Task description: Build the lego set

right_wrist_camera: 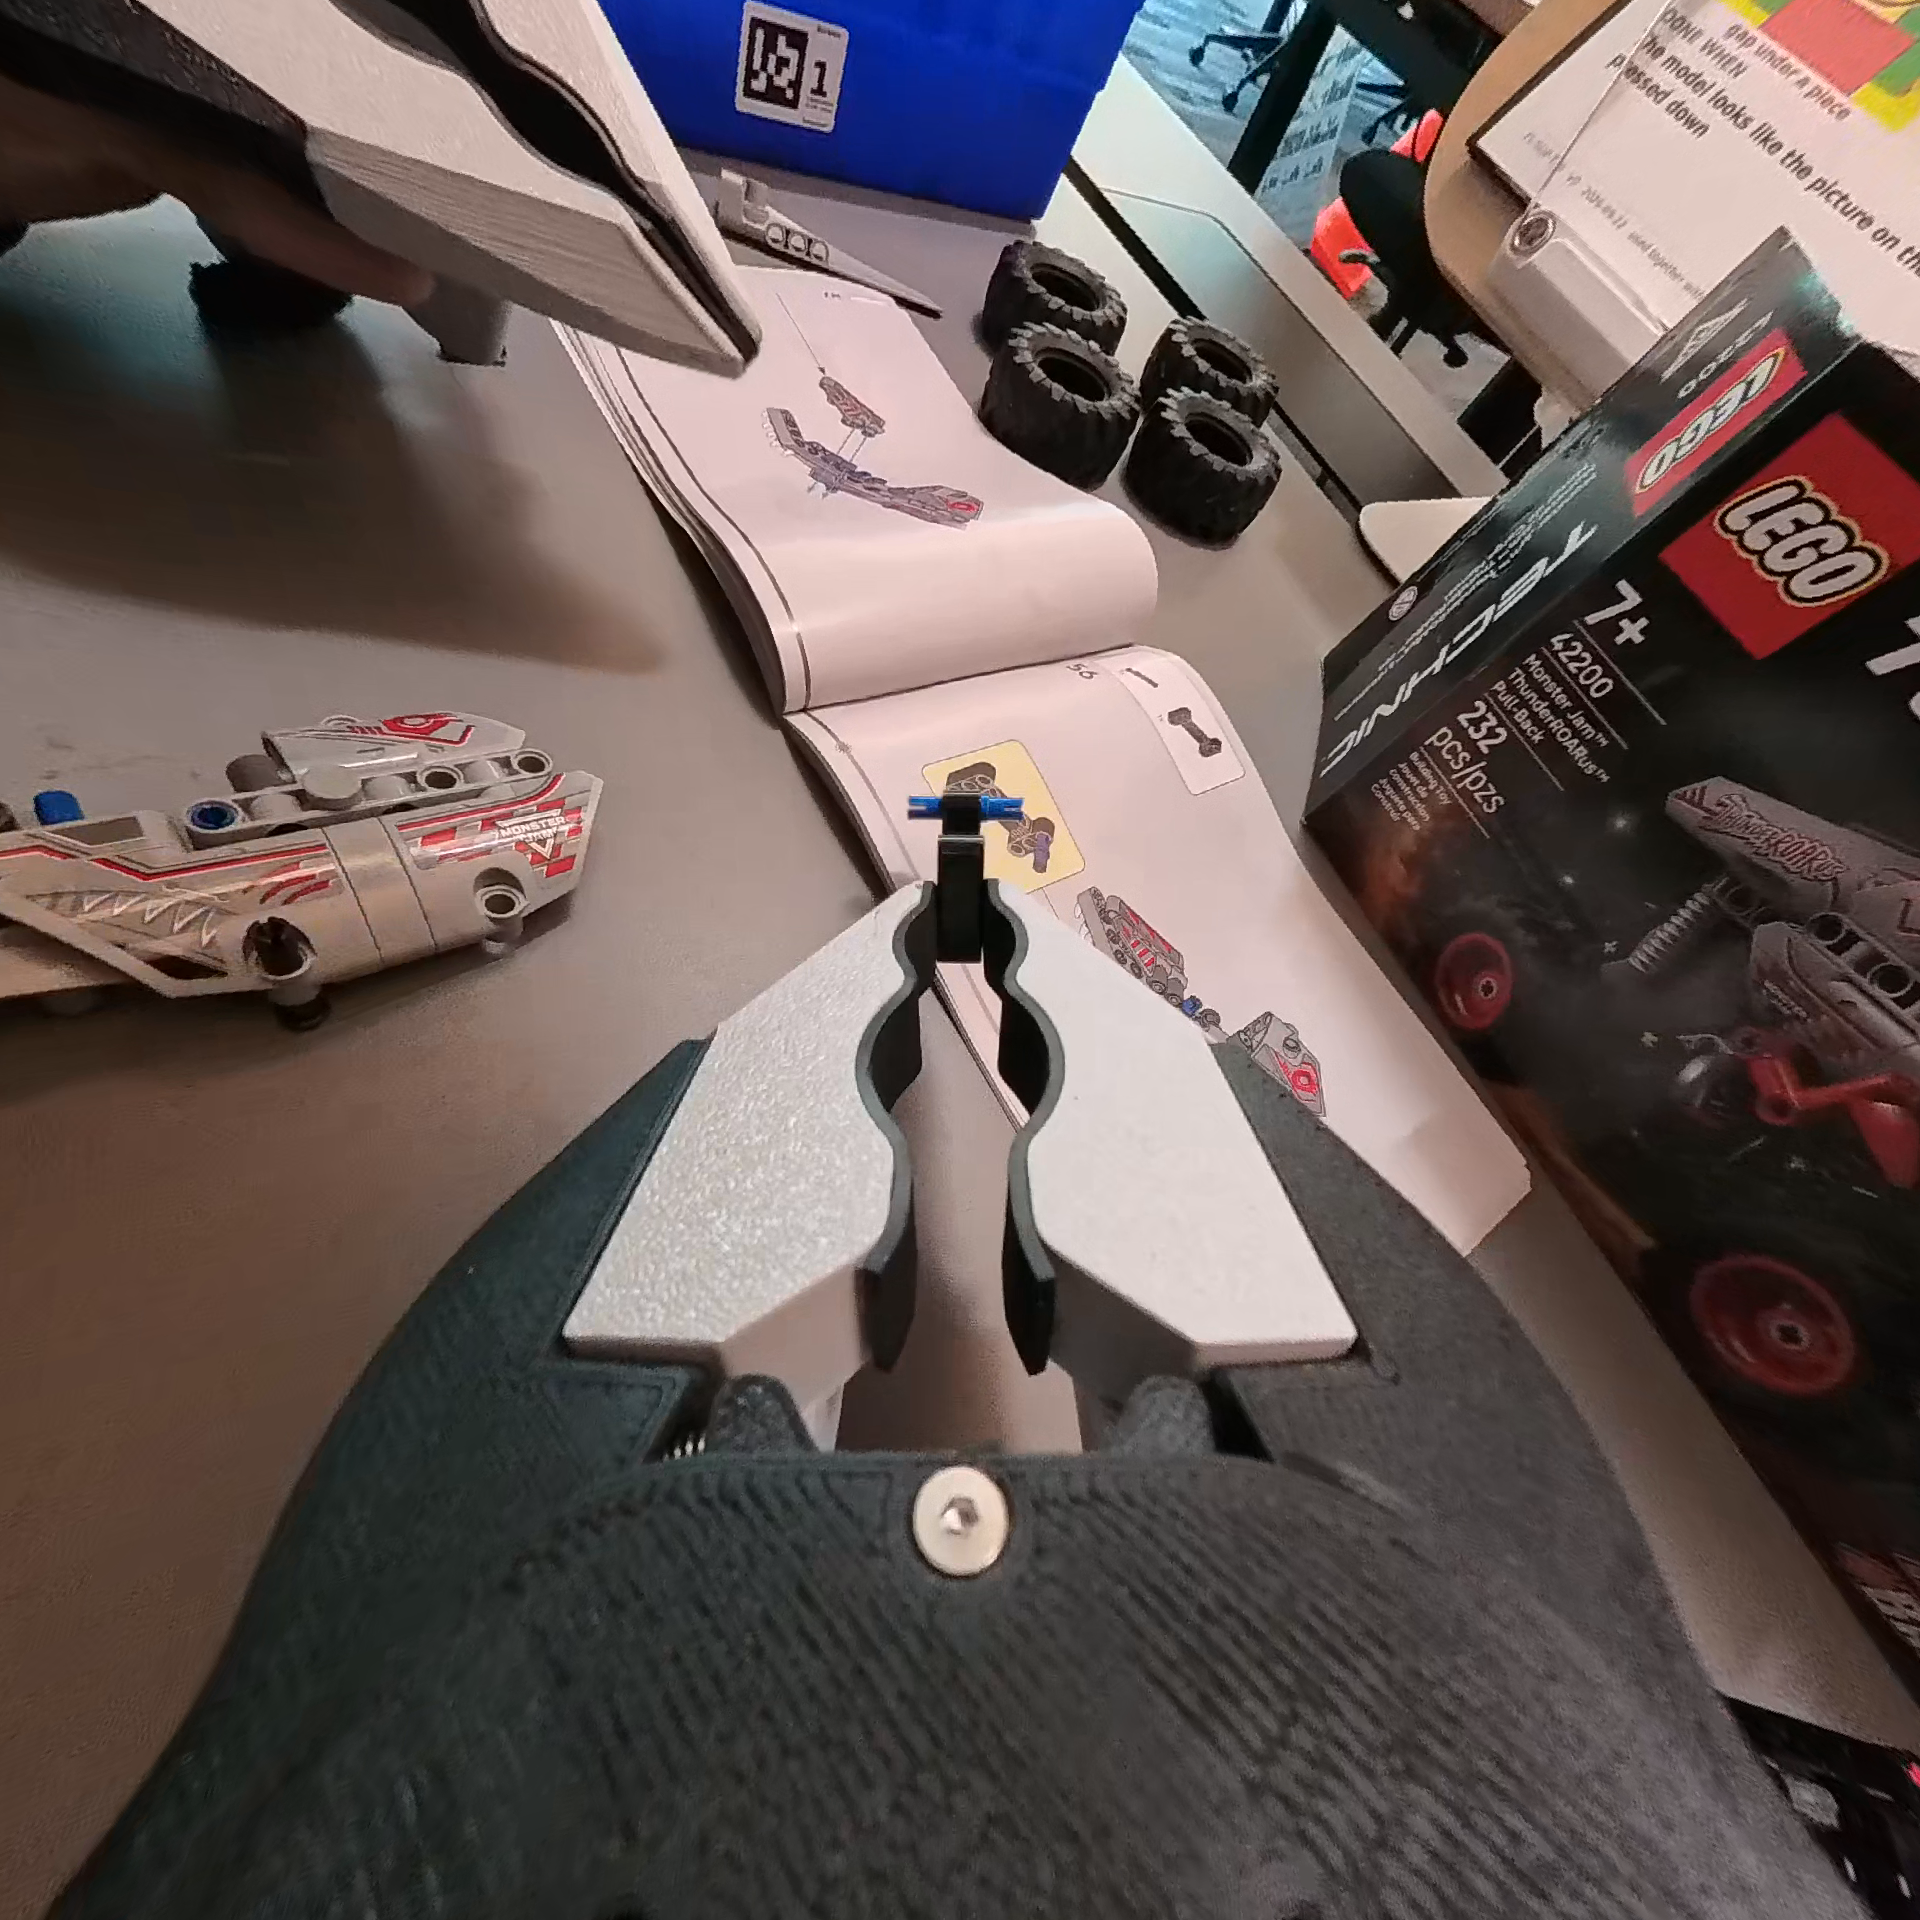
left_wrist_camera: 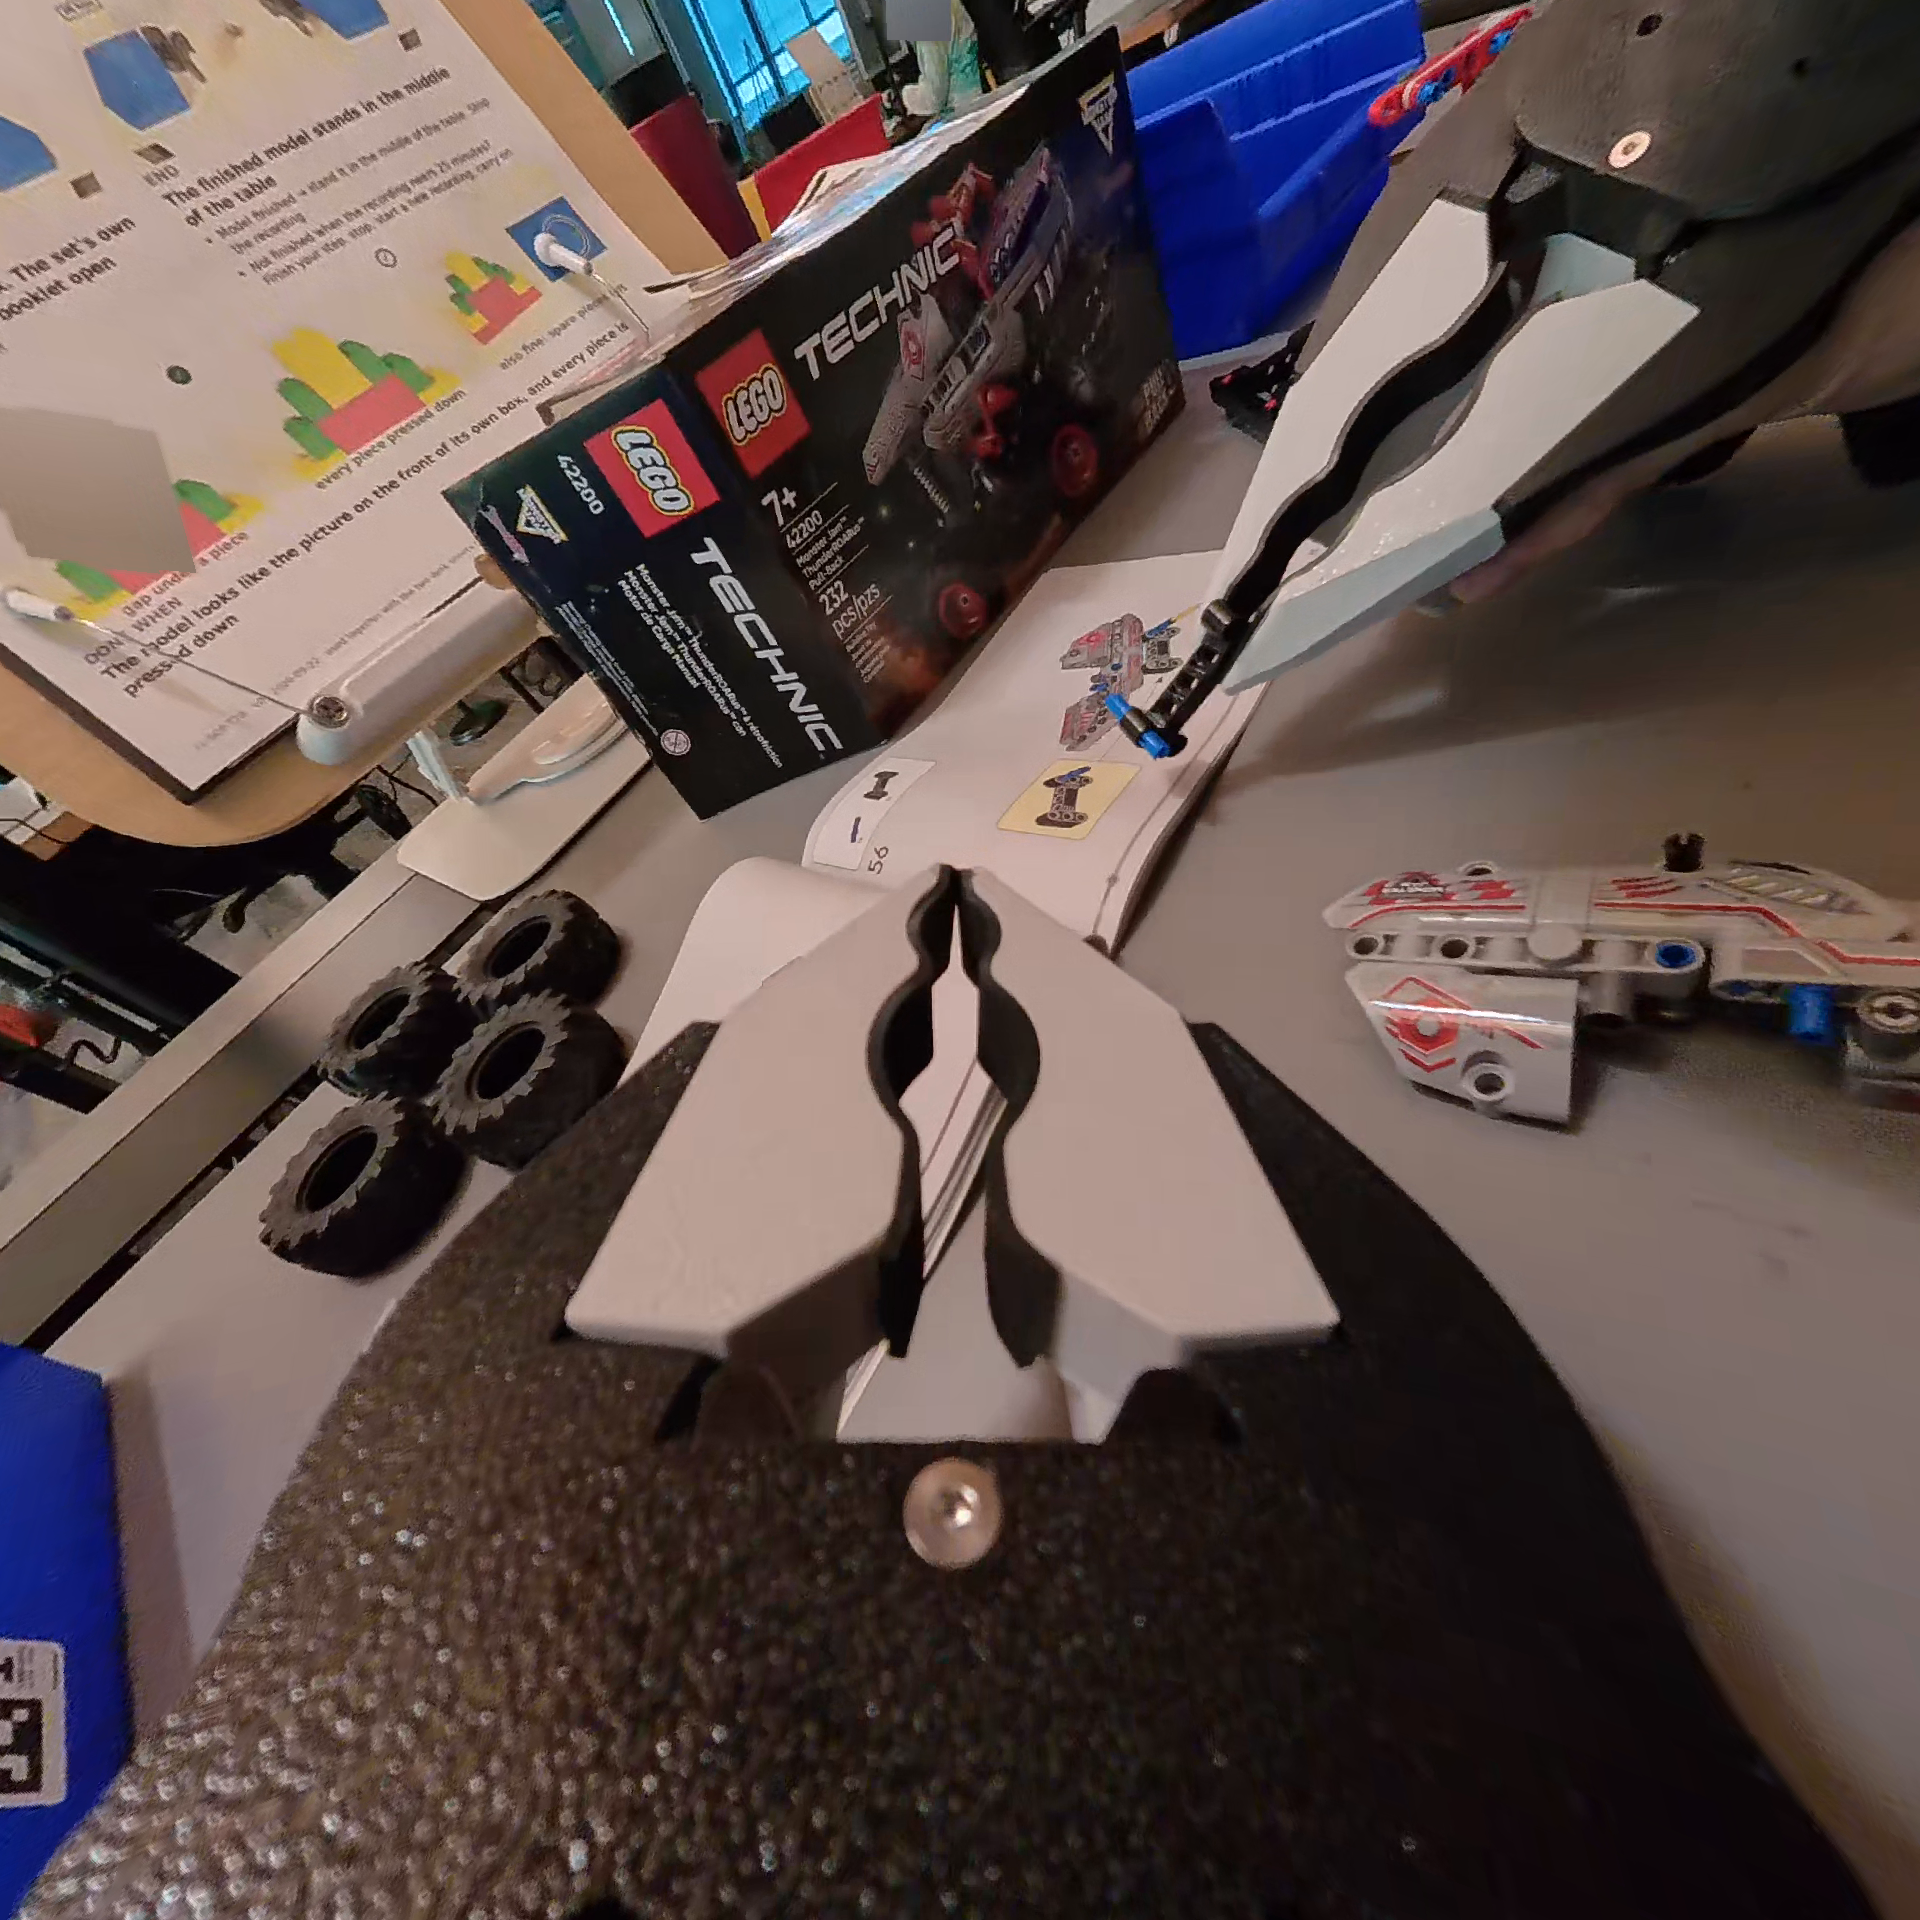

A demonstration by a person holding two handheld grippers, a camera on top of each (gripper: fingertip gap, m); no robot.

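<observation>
My right gripper (right_wrist_camera: 958, 902) is shut on a black beam (right_wrist_camera: 958, 894) with a blue pin (right_wrist_camera: 964, 805) through its far end. It holds the beam above the open instruction booklet (right_wrist_camera: 1143, 914). The left wrist view shows the same beam (left_wrist_camera: 1195, 675) in the right gripper (left_wrist_camera: 1231, 613), tip just over the booklet (left_wrist_camera: 987, 769). My left gripper (left_wrist_camera: 956, 883) is shut with nothing between its pads, above the booklet's near page; it also shows in the right wrist view (right_wrist_camera: 743, 348). The grey, red-striped model body (right_wrist_camera: 312, 862) lies on the table (right_wrist_camera: 416, 1195), and also shows in the left wrist view (left_wrist_camera: 1621, 966).
Several black tyres (left_wrist_camera: 457, 1049) lie to the left of the booklet, seen too in the right wrist view (right_wrist_camera: 1132, 416). The set's box (left_wrist_camera: 831, 499) stands behind the booklet. A blue bin (right_wrist_camera: 883, 94) and an instruction board (left_wrist_camera: 260, 364) stand at the table's edges. Left tips to right tips: about 11 cm.
</observation>
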